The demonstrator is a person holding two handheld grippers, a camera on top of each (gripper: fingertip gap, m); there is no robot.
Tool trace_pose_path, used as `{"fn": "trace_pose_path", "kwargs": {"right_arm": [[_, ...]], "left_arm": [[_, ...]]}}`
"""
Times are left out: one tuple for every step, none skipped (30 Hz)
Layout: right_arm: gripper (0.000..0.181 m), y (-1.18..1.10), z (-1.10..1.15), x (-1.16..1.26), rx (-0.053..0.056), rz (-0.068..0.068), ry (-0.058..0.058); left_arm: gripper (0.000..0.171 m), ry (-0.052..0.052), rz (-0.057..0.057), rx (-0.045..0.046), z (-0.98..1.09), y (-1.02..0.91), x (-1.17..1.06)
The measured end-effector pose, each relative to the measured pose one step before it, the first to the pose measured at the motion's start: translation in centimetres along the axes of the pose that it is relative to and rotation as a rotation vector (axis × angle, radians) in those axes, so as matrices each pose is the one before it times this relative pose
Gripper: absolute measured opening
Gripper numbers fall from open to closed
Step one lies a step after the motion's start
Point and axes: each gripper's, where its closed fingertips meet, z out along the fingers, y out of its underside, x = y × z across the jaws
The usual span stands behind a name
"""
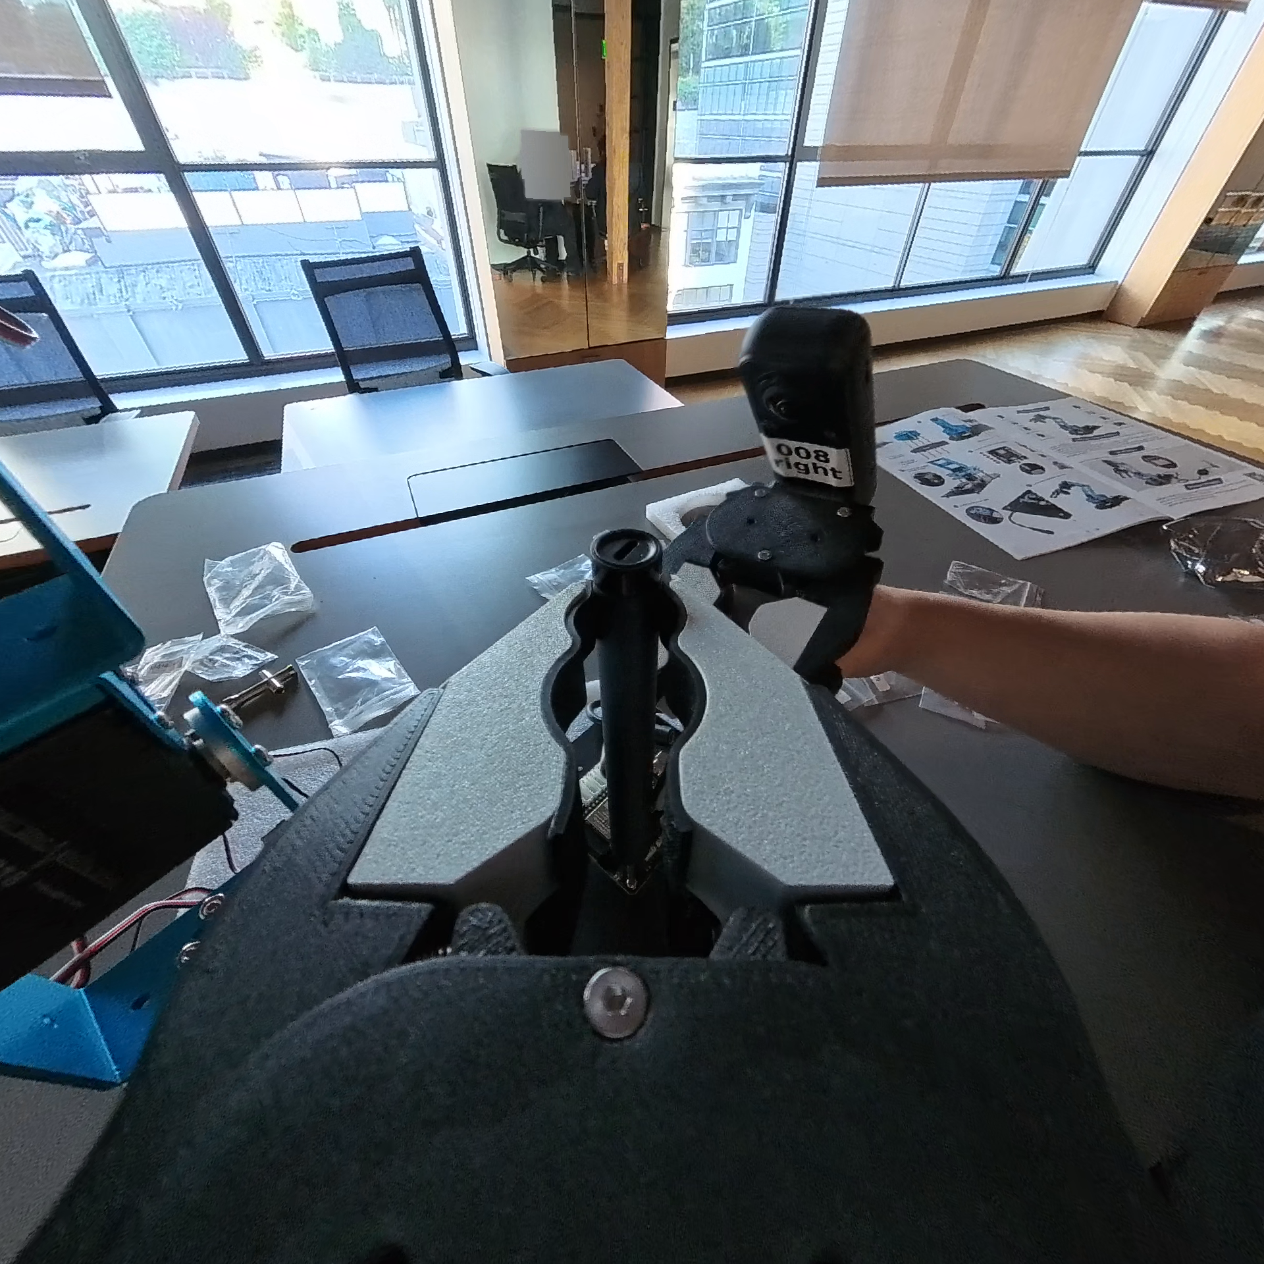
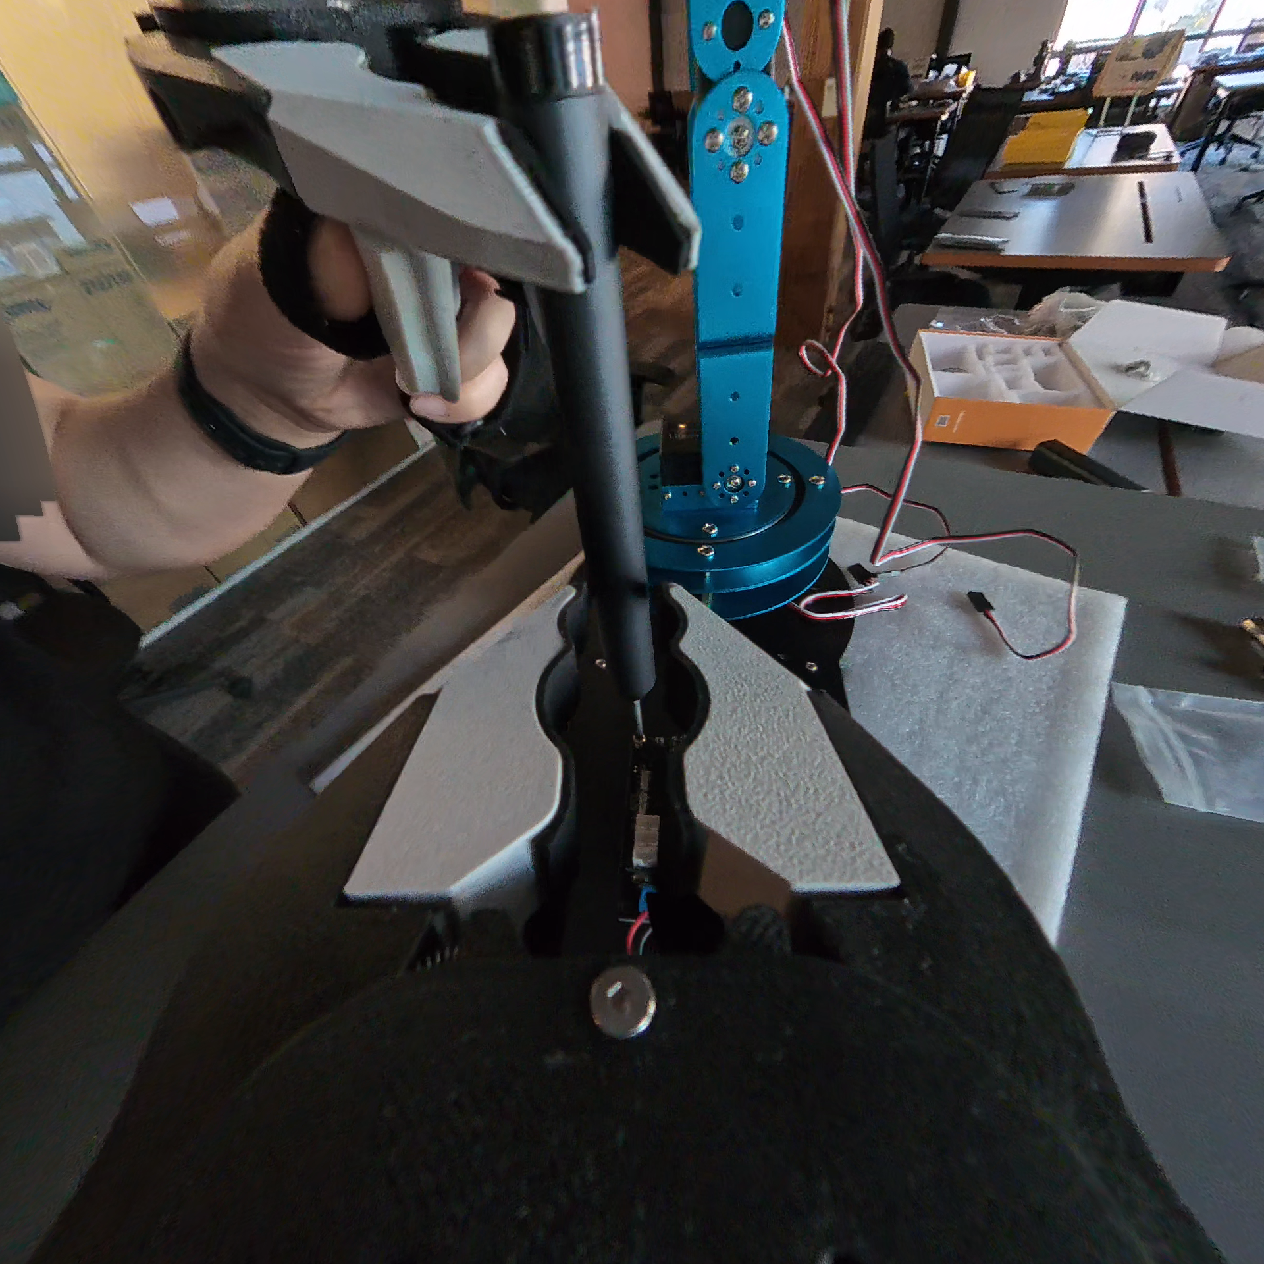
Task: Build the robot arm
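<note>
The left tool [image 1: 626,615] squeezes a black screwdriver [image 1: 628,684]; its tip could slip off the small board [image 2: 643,807]. I cannot tell what the narrow right tool [image 2: 626,643] grips.

Black screwdriver [image 1: 628,691] upright, tip on circuit board [image 2: 643,786]

My right gripper [image 2: 626,674] is boxed in: blue arm [image 2: 735,273] and wires [image 2: 889,520] ahead, bare foam sheet [image 2: 971,684] to its right.
</note>
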Motion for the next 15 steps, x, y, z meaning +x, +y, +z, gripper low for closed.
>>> {"fn": "trace_pose_path", "kwargs": {"right_arm": [[0.022, -0.002, 0.054, -0.014, -0.0042, -0.0134, 0.0084], [0.022, -0.010, 0.056, -0.084, 0.0008, 0.0004, -0.0029], [0.019, 0.011, 0.032, -0.043, 0.0027, 0.0096, -0.0057], [0.018, -0.027, 0.002, -0.052, 0.0067, 0.0129, -0.0085], [0.017, -0.039, -0.012, -0.040, 0.0046, 0.0116, -0.0066], [0.016, -0.031, -0.021, 0.031, 0.0026, 0.0005, 0.0011], [0.016, 0.040, 0.009, -0.007, -0.0030, -0.0024, 0.0012], [0.016, -0.008, 0.005, -0.015, -0.0024, -0.0020, 0.0011], [0.016, 0.017, -0.006, -0.003, -0.0018, -0.0100, 0.0035], [0.017, 0.008, 0.003, -0.010, -0.0008, -0.0074, 0.0021], [0.016, 0.010, 0.001, -0.015, -0.0012, 0.0034, -0.0022], [0.015, 0.017, -0.013, -0.002, -0.0007, 0.0018, -0.0022], [0.015, 0.008, -0.021, -0.019, -0.0002, -0.0020, -0.0016], [0.016, 0.010, -0.020, 0.002, -0.0001, -0.0044, 0.0008], [0.015, 0.009, -0.018, 0.000, -0.0010, -0.0023, 0.0011]], "left_arm": [[0.016, 0.0019, -0.0025, 0.00069, 0.016, -0.002, 0.014], [0.016, 0.0001, -0.0007, 0.00085, 0.008, -0.002, 0.006], [0.016, 0.0016, 0.0006, 0.00035, 0.013, -0.007, 0.038], [0.016, 0.0018, 0.0017, -0.00086, 0.001, 0.011, 0.055], [0.016, -0.0003, 0.0032, -0.00115, -0.002, -0.005, 0.029], [0.016, 0.0002, 0.0030, -0.00100, -0.010, 0.005, 0.017], [0.016, -0.0003, 0.0012, -0.00057, -0.015, 0.010, 0.003], [0.016, 0.0008, 0.0000, 0.00009, -0.007, 0.000, 0.005], [0.016, 0.0015, -0.0007, 0.00055, -0.010, 0.005, 0.015], [0.016, 0.0012, -0.0013, 0.00082, -0.003, 0.000, 0.006], [0.016, 0.0005, -0.0005, 0.00086, -0.006, 0.000, 0.013], [0.016, 0.0002, 0.0009, 0.00065, 0.009, -0.010, 0.024], [0.016, 0.0001, 0.0018, 0.00033, 0.006, 0.005, 0.039], [0.016, -0.0001, 0.0019, 0.00032, 0.025, -0.009, 0.039], [0.016, -0.0001, 0.0019, -0.00021, 0.022, -0.001, 0.039]]}}
